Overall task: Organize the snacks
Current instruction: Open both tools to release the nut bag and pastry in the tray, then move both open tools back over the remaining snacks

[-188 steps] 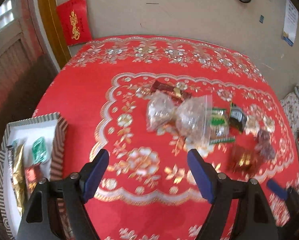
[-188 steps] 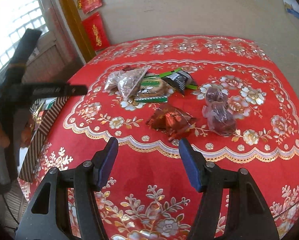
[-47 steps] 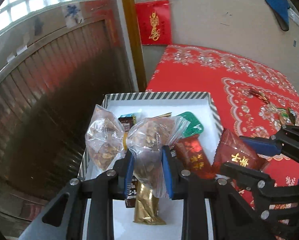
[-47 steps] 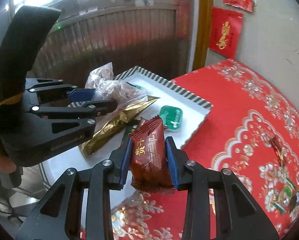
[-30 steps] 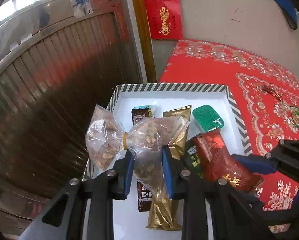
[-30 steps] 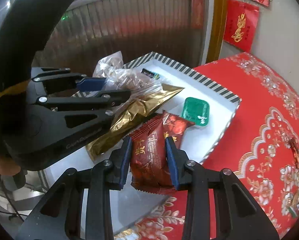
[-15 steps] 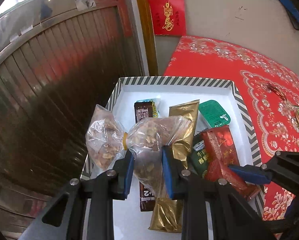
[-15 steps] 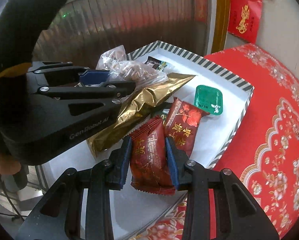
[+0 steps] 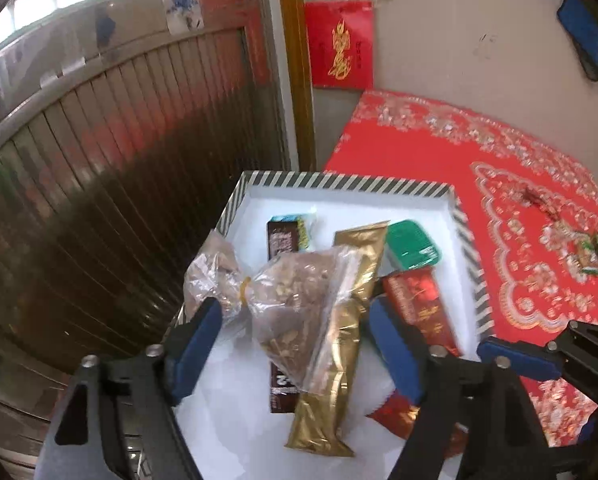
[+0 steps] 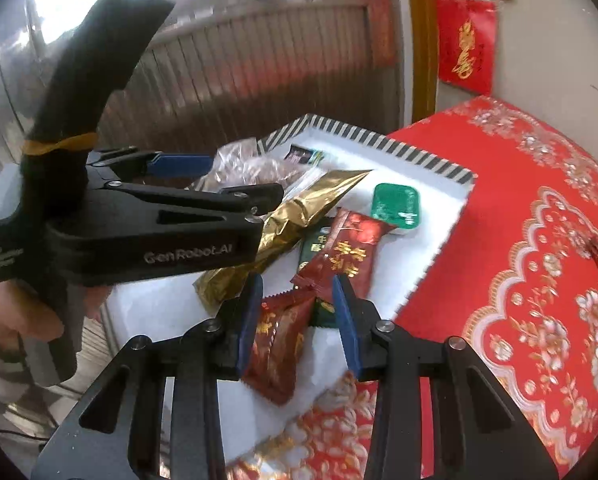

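A white box with a striped rim holds several snacks. My left gripper is open over the box; the clear bag of nuts lies loose between its jaws on a gold packet and a dark bar. My right gripper is open; the dark red snack packet lies in the box just below its jaws, apart from the pads. A second red packet and a green tub lie beside it.
The red patterned tablecloth spreads right of the box, with a few snacks further out. A ribbed metal door and a wall with red hangings stand behind. The left gripper's body crosses the right wrist view.
Both grippers have opened. The bag of nuts dropped from the left gripper into the box, and the dark red packet dropped from the right gripper into the box.
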The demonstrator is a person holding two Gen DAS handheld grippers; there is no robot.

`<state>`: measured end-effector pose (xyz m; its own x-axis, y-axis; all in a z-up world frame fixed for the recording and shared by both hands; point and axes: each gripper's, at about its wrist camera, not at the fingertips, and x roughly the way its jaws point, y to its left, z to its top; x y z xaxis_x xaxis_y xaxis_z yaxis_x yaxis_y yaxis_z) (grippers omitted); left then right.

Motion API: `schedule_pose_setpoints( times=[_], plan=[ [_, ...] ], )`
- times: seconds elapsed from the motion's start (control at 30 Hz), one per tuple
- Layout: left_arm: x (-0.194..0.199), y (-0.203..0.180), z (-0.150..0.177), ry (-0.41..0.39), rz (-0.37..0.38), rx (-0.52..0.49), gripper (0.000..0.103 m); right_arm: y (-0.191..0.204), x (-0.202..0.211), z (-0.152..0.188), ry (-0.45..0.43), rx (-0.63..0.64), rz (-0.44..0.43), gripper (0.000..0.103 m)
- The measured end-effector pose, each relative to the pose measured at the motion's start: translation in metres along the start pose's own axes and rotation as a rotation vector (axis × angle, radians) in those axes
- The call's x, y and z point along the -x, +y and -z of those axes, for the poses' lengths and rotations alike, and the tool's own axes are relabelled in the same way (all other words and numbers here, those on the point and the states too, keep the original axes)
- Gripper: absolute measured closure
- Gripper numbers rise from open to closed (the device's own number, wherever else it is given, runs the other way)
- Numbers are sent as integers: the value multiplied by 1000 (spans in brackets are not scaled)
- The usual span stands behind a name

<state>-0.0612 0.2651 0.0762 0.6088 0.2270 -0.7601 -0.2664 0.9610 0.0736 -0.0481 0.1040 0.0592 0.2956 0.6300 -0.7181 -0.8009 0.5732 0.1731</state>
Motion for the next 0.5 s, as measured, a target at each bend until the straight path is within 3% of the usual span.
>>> schedule_pose_setpoints(
  times=[0.03, 0.1, 0.13, 0.5],
  plan=[
    [4, -4, -1, -5, 9, -3, 23, -3, 8, 3, -12, -9, 14, 67],
    [11, -13, -2, -8, 35, -19, 23, -9, 18, 8, -17, -24, 25, 48],
    [14, -18, -2, -11, 50, -28, 23, -15, 23, 13, -14, -33, 41, 33],
    [33, -92, -4, -1, 167, -129, 23, -78, 101, 59, -68, -110, 225, 32]
  ],
)
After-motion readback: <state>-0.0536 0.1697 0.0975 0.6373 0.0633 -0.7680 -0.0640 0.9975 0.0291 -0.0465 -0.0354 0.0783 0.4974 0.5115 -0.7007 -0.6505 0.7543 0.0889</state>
